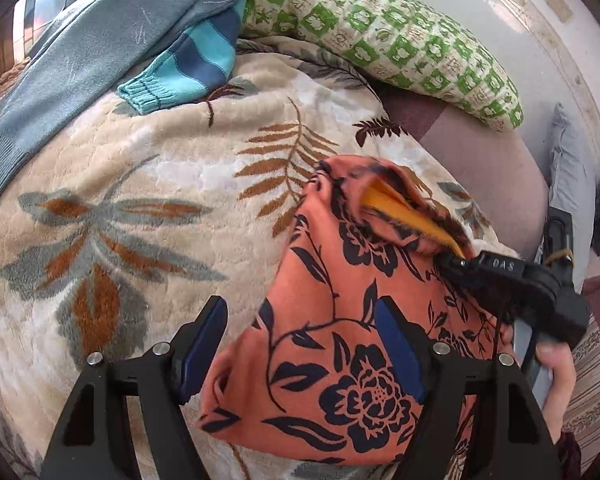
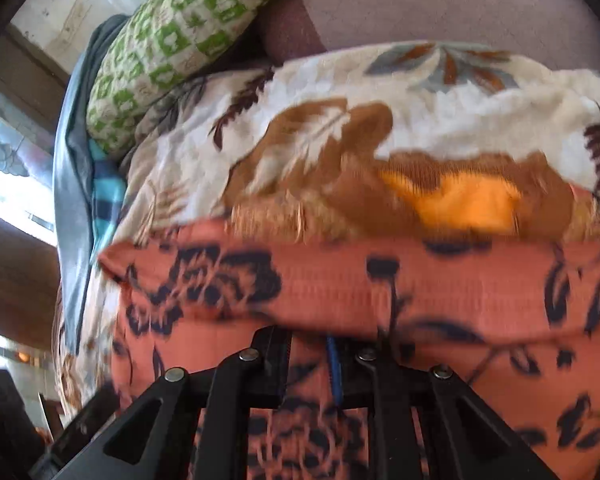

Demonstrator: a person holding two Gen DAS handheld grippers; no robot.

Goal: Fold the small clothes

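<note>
An orange garment with dark floral print (image 1: pixel 340 364) lies on a leaf-patterned blanket (image 1: pixel 140 208). My left gripper (image 1: pixel 300 332) is open, its blue pads straddling the garment's near edge. My right gripper (image 1: pixel 452 260) comes in from the right and is shut on a bunched fold of the garment, lifted a little, with an orange-yellow inner layer (image 1: pixel 404 212) showing. In the right wrist view the garment (image 2: pixel 380 288) drapes over my closed right gripper (image 2: pixel 328 344), hiding its fingertips; the picture is blurred.
A grey-blue sweater (image 1: pixel 100 52) and a blue striped knit (image 1: pixel 192 68) lie at the back left of the blanket. A green checked pillow (image 1: pixel 380 36) lies at the back. A mauve mattress (image 1: pixel 492 168) shows on the right.
</note>
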